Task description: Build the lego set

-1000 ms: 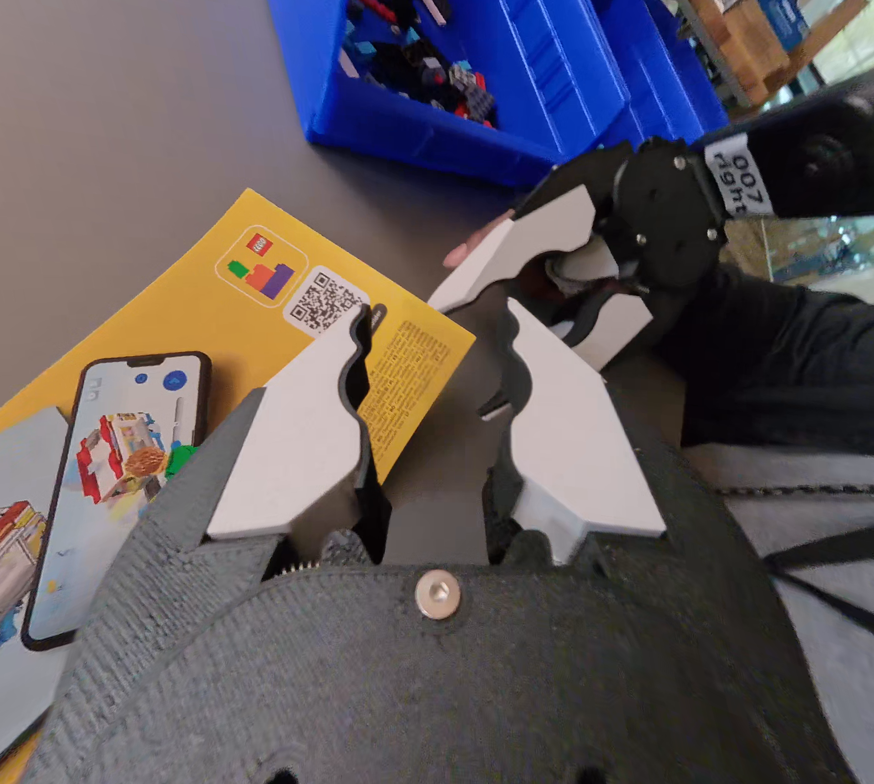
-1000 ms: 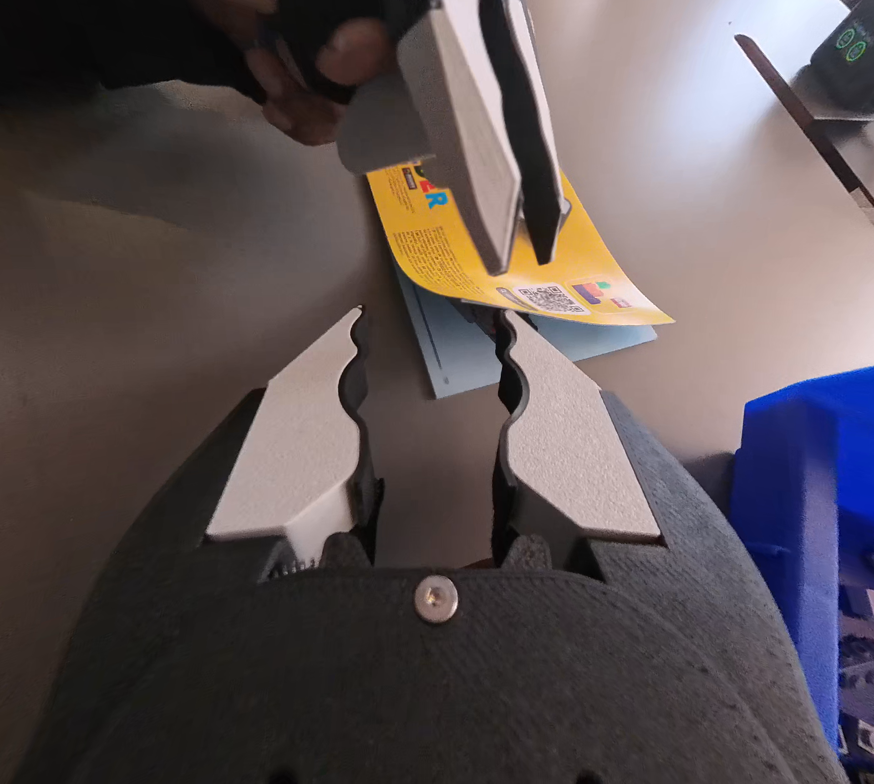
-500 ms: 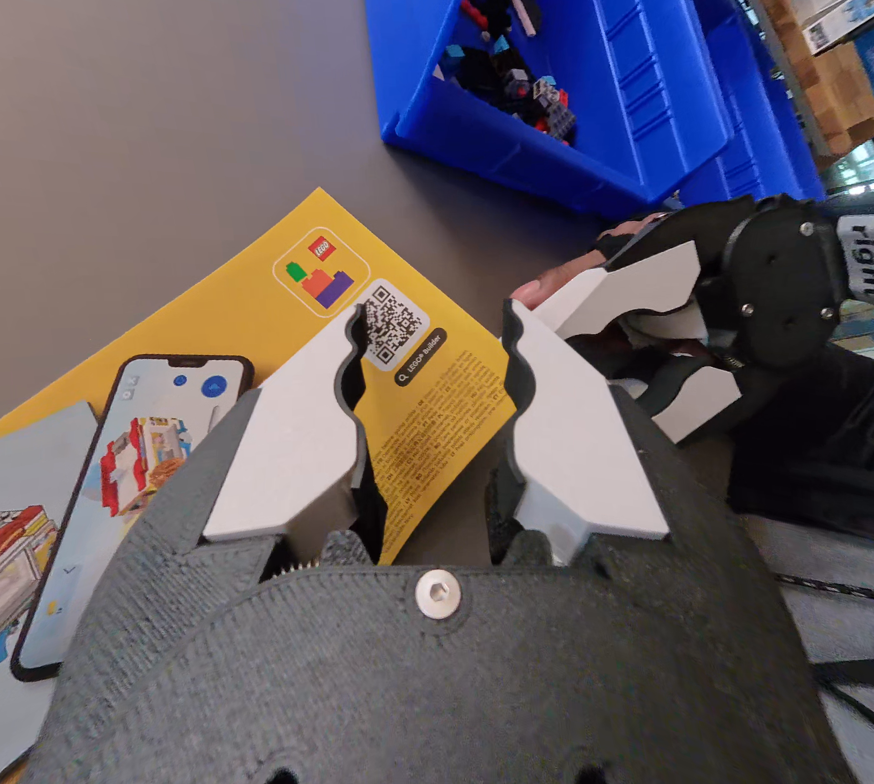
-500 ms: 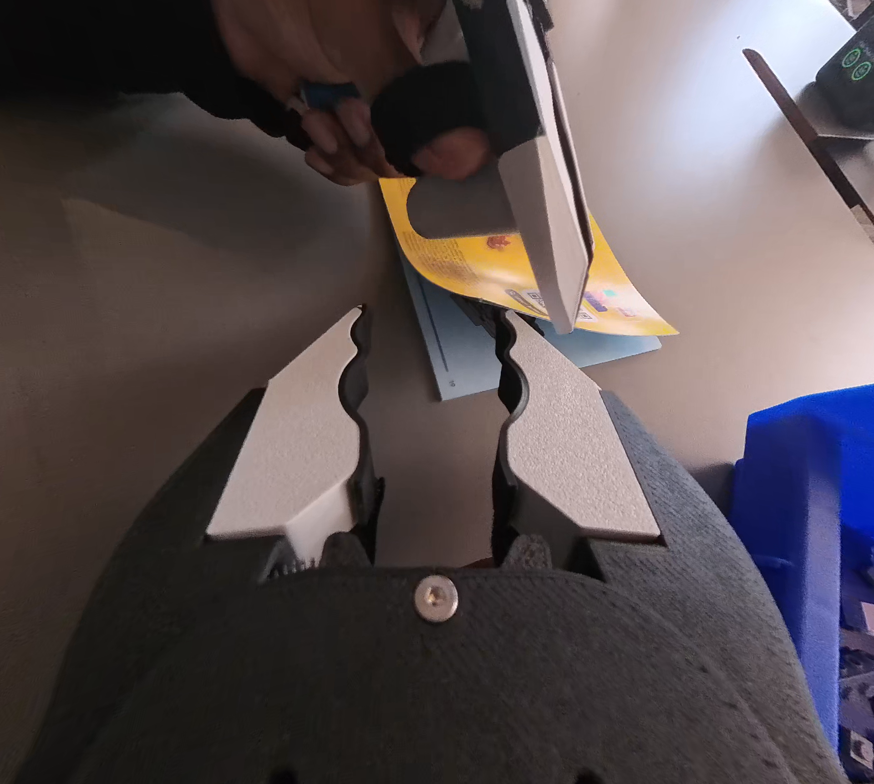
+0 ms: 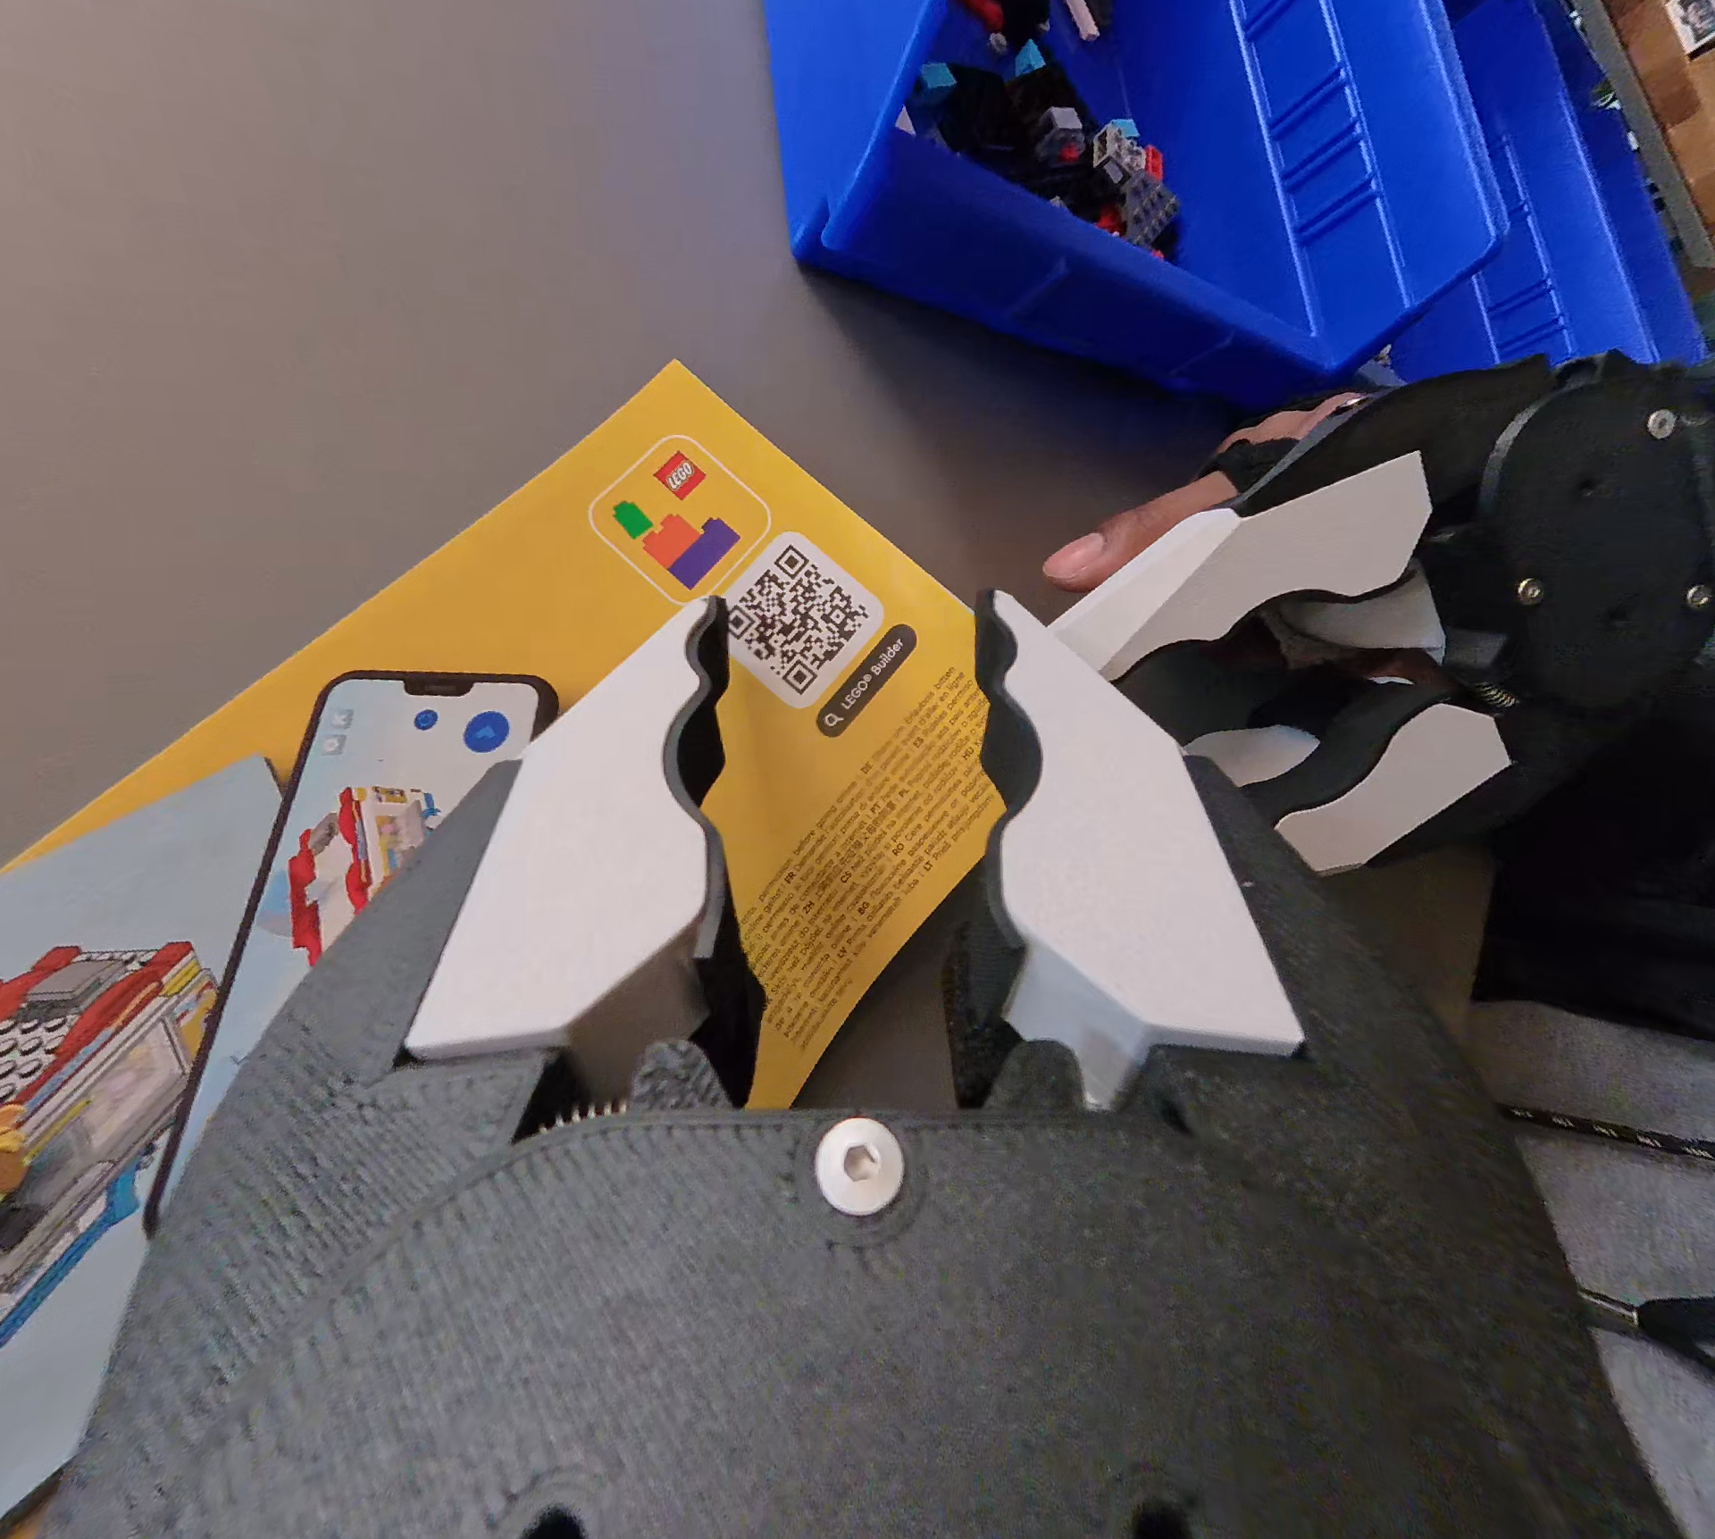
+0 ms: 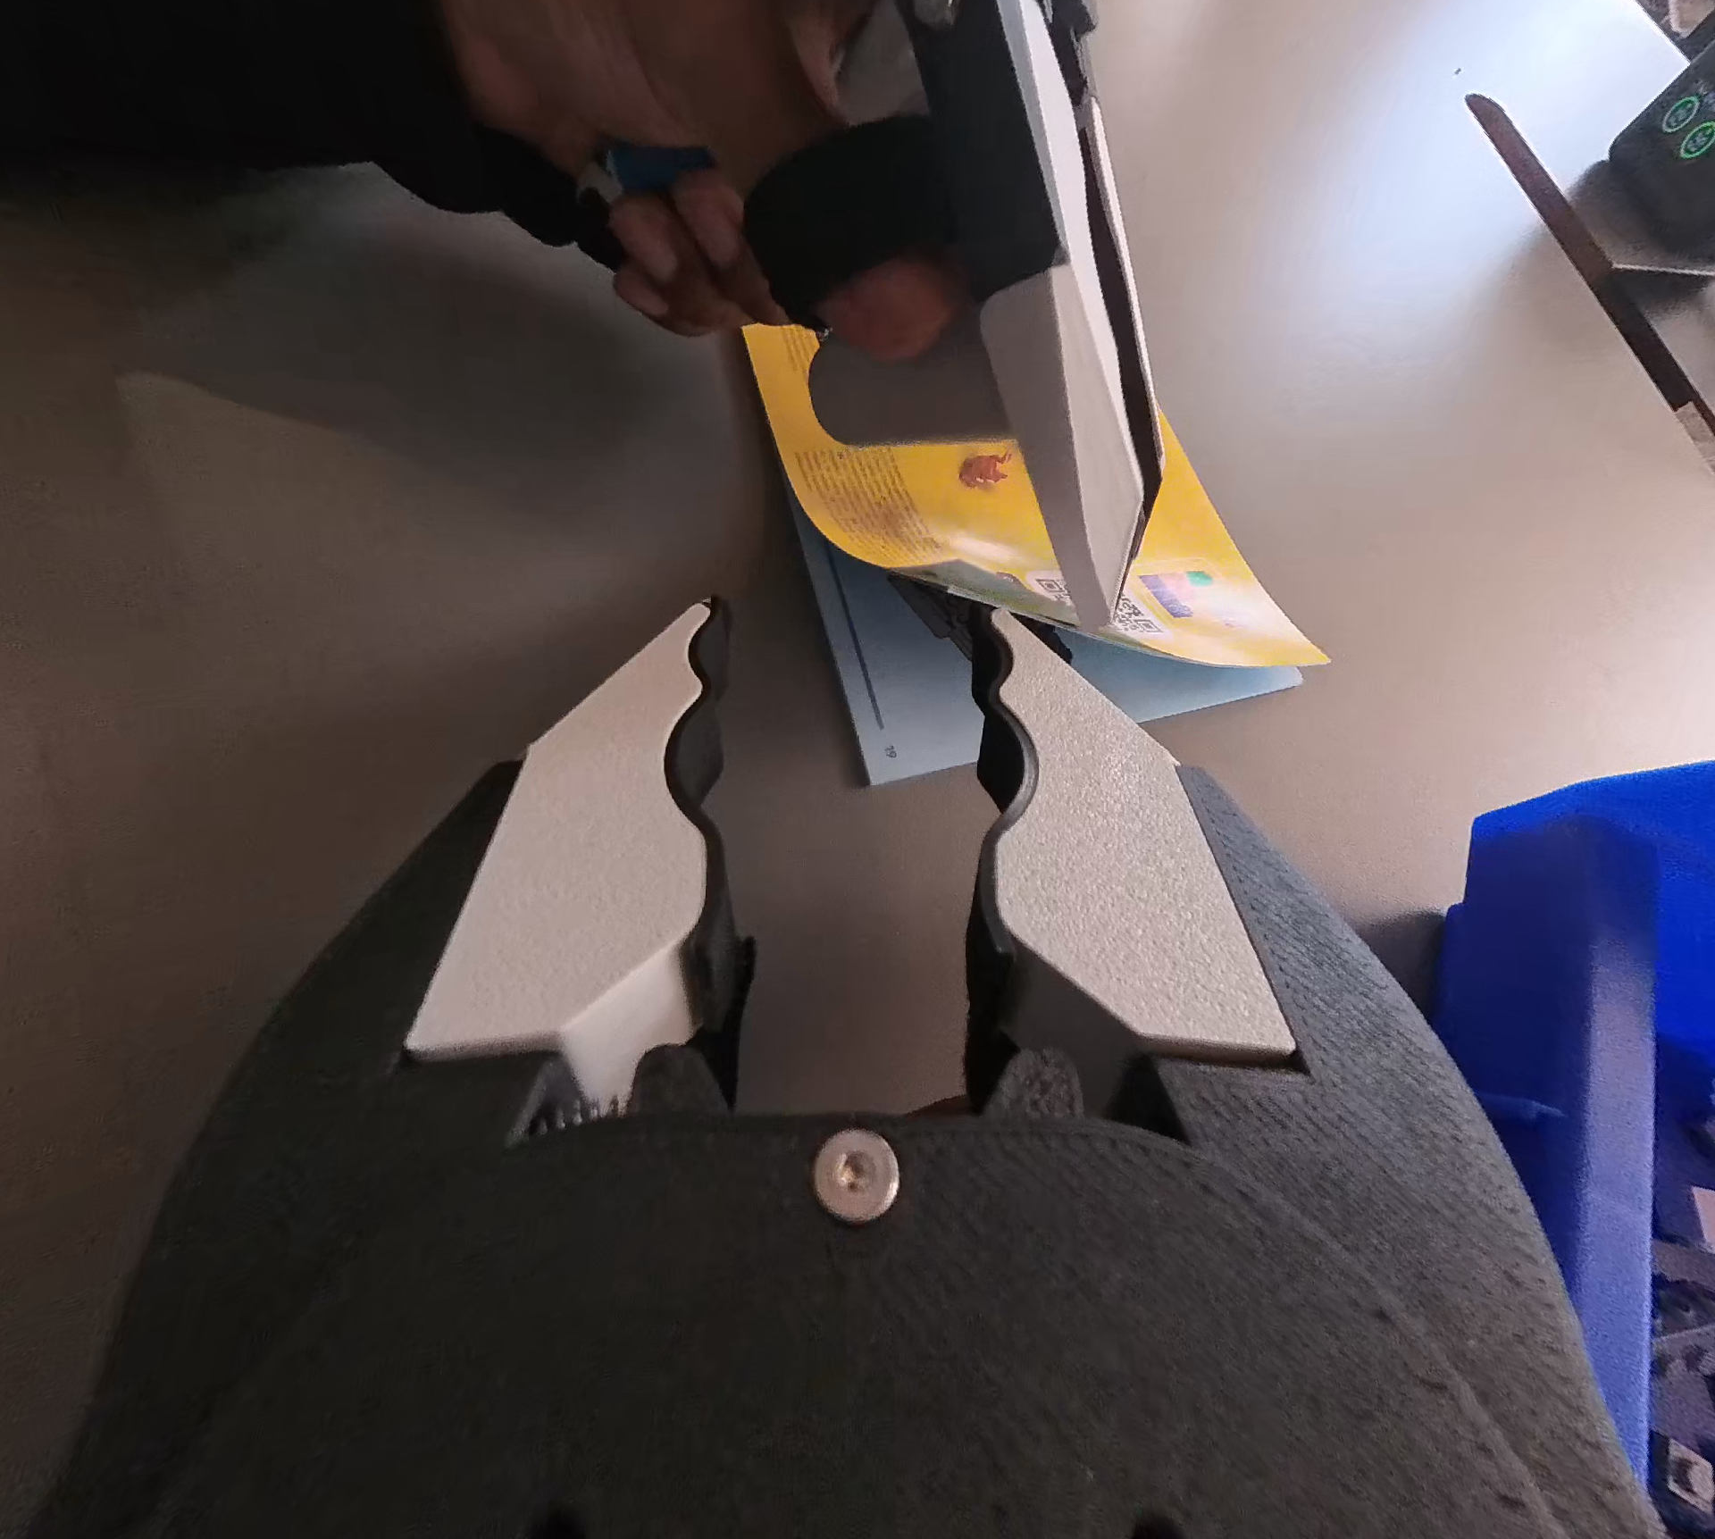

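Since earlier frame, left gripper [image 5: 849, 631] brought lower over yellow instruction booklet [image 5: 575, 594]; bin [image 5: 1067, 288] of lego pieces [image 5: 1049, 130] shifted farther off. Both grippers part-open, nothing held; right gripper [image 6: 849, 631] idle. Step judged: page handling, no bricks picked. Next: booklet edge to be nipped.

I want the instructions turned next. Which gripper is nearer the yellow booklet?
Left. The left gripper hangs open right over the yellow booklet; the right gripper, also open, sits beside its edge.
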{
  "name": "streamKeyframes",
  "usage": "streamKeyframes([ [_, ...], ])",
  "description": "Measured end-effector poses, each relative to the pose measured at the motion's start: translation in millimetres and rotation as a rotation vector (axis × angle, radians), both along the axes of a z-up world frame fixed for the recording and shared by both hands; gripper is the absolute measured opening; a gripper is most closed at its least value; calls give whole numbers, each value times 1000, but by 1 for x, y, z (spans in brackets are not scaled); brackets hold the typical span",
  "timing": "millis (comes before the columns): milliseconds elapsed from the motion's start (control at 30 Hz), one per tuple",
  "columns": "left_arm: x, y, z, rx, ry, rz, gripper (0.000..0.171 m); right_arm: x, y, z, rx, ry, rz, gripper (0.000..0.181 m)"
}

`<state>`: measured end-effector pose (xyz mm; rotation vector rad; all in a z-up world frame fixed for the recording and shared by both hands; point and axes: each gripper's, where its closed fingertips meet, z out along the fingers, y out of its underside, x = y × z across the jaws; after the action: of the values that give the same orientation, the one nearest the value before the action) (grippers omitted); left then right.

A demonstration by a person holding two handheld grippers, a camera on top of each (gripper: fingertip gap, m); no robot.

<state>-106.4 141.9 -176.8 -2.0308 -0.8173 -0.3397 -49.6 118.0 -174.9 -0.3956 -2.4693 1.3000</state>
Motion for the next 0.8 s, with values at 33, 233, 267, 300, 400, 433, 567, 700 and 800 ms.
streamKeyframes([
  [33,0,-1,0,0,1,1,53,0,0,0,-1,0,1,57],
  [233,-3,-5,1,-3,7,6,50,0,1,0,-5,-7,-1,56],
  [267,-3,-5,0,-7,8,5,50,0,1,0,-6,-9,-2,56],
  [300,-3,-6,0,-10,10,6,49,0,2,0,-7,-11,-4,56],
  [400,-4,-7,-3,-26,18,4,49,-1,4,-1,1,-24,-13,56],
  [433,-4,-8,-4,-33,21,1,49,0,6,-4,14,-33,-15,56],
  [567,-3,-8,-8,-58,32,-8,49,0,17,-16,94,-59,-33,58],
  [700,-1,-8,-11,-70,35,-17,49,0,30,-21,134,-90,-57,59],
  [800,-2,-8,-12,-74,38,-17,49,-1,32,-12,86,-102,-66,59],
])
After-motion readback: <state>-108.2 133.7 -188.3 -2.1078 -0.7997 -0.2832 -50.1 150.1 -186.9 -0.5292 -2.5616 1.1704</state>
